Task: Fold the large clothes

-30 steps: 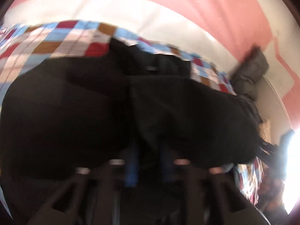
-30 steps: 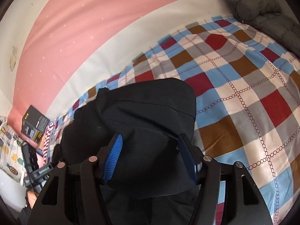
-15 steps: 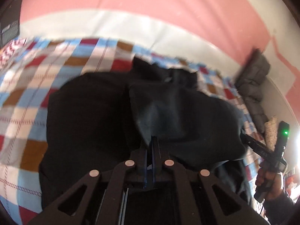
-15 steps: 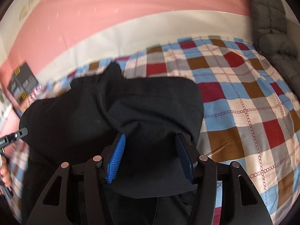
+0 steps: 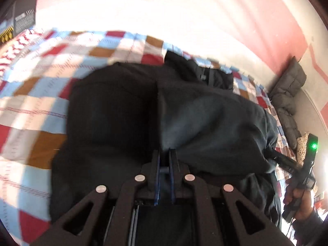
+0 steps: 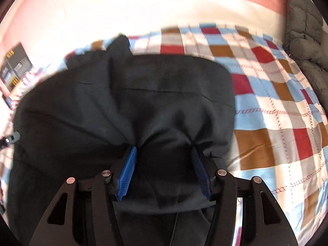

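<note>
black garment [image 5: 127, 123], one only, lies on one checkered bed [image 6: 276, 110]. two tongs: left tongs [image 5: 164, 155] closed, pinching its cloth; right tongs [image 6: 164, 153] half closed around a bunched fold.

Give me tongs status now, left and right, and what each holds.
Left tongs: shut on the black garment.
Right tongs: jaws wide, have just been closing, gripping a bunched fold of the black garment.
</note>
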A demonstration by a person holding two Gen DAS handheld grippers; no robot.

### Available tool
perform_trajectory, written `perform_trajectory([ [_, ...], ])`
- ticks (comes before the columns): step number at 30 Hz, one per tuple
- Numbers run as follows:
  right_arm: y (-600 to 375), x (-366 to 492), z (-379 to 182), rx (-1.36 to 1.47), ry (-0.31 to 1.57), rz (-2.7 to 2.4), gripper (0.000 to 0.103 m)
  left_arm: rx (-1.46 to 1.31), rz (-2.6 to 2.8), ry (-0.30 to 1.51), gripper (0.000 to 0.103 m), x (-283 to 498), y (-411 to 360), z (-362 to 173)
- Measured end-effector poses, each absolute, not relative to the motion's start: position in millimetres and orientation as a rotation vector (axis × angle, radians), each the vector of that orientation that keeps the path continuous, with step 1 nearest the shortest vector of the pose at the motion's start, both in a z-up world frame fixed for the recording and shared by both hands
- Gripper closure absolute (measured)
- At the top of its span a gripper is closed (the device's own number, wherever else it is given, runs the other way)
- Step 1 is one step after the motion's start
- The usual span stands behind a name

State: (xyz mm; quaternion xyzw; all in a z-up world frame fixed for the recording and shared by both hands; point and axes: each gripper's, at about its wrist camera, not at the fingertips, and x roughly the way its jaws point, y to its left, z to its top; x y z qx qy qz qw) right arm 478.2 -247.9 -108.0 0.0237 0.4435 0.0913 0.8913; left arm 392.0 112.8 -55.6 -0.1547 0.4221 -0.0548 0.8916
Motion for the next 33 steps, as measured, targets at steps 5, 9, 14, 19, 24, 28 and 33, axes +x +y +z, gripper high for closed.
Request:
perform_trajectory([
  [5, -279, 463, -72, 0.147, 0.799, 0.176, 0.048, -0.243, -0.116, 0.788, 0.092, 385, 108, -15],
  [9, -278, 487, -64, 0.134, 0.784, 0.149, 0.048, -0.174, -0.158, 0.759, 0.092, 429, 77, -5],
  [14, -263, 527, -77, 0.1, 0.82, 0.138, 0.048, -0.111, -0.114, 0.843, 0.092, 494, 56, -52],
  [19, -269, 561, -124, 0.068, 0.923, 0.086, 0.048, -0.083, -0.085, 0.853, 0.088, 512, 66, -102],
  [24, -268, 564, -151, 0.062, 0.938, 0.079, 0.048, -0.146, -0.108, 0.817, 0.088, 506, 75, -119],
  [28, -271, 561, -162, 0.086, 0.91, 0.085, 0.048, -0.163, -0.113, 0.79, 0.088, 504, 75, -130],
  [33, -264, 560, -149, 0.043, 0.928, 0.053, 0.048, -0.099, -0.079, 0.813, 0.088, 501, 68, -119],
])
